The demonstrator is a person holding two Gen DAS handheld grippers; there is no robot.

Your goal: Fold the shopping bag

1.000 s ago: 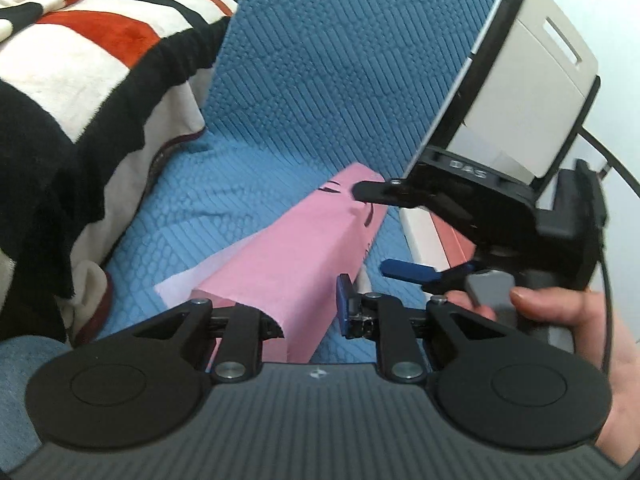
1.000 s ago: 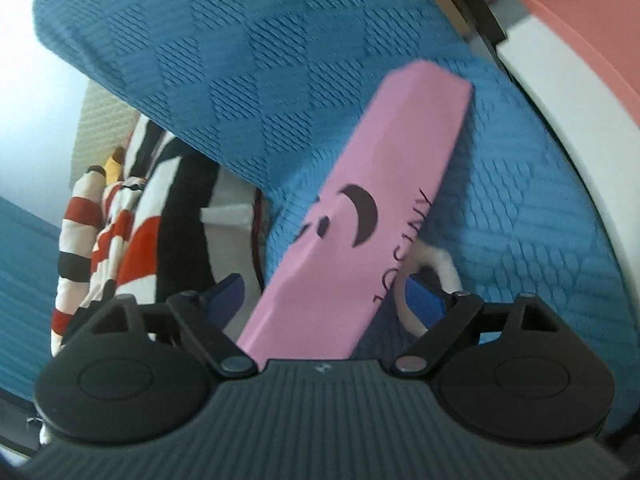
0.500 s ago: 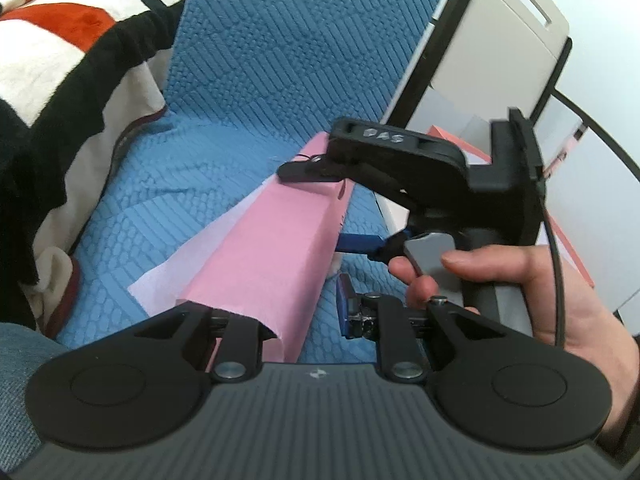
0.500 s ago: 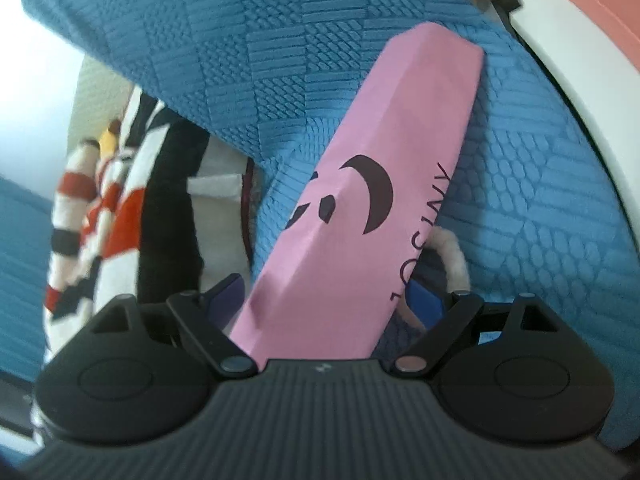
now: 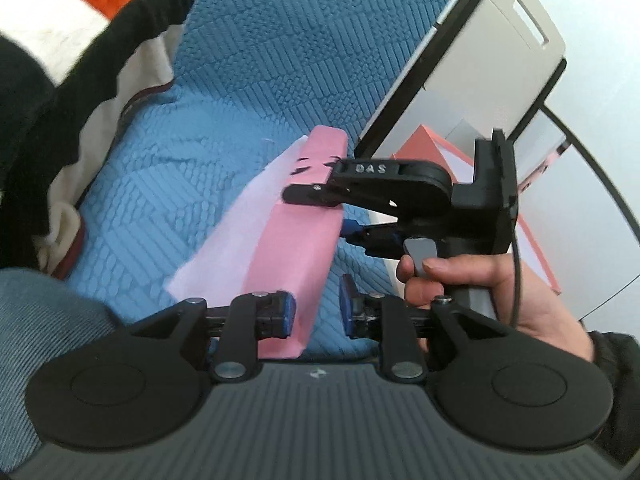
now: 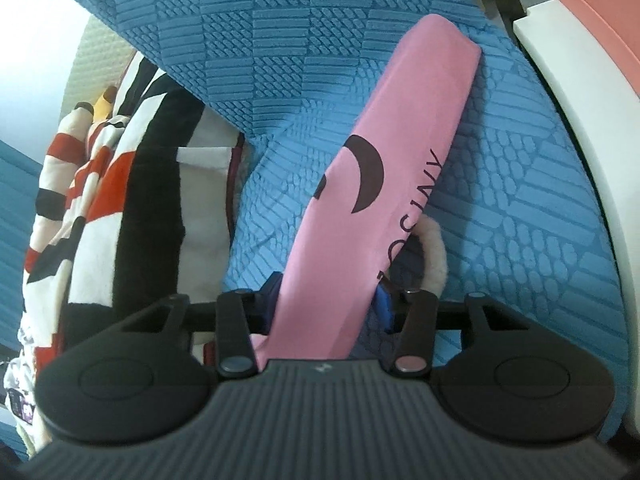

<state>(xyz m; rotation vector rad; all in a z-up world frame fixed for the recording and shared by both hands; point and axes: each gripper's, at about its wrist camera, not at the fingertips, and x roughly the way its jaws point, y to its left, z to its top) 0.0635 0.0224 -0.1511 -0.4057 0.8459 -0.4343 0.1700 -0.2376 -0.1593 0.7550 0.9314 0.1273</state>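
A pink shopping bag (image 5: 296, 248) lies folded into a long flat strip on the blue textured cover (image 5: 160, 200), with a paler flap showing along its left side. My left gripper (image 5: 316, 312) stands open around the bag's near end; its left pad touches the bag and a gap remains at the right pad. In the left wrist view my right gripper (image 5: 320, 216), held by a hand (image 5: 500, 292), clamps the strip's right edge further along. In the right wrist view the bag (image 6: 360, 240) runs between the right gripper (image 6: 326, 300) pads, which press both sides. A white handle loop (image 6: 434, 248) pokes out beside it.
A red, white and black striped blanket (image 5: 60, 40) is heaped to the left of the cover. A grey-white panel (image 5: 480, 60) and a coral box (image 5: 532, 248) stand along the right. A denim-clad leg (image 5: 48, 320) is at the lower left.
The right gripper's fingers have come together onto the bag. The left gripper's fingers have narrowed around the near end. The bag has shifted slightly in view.
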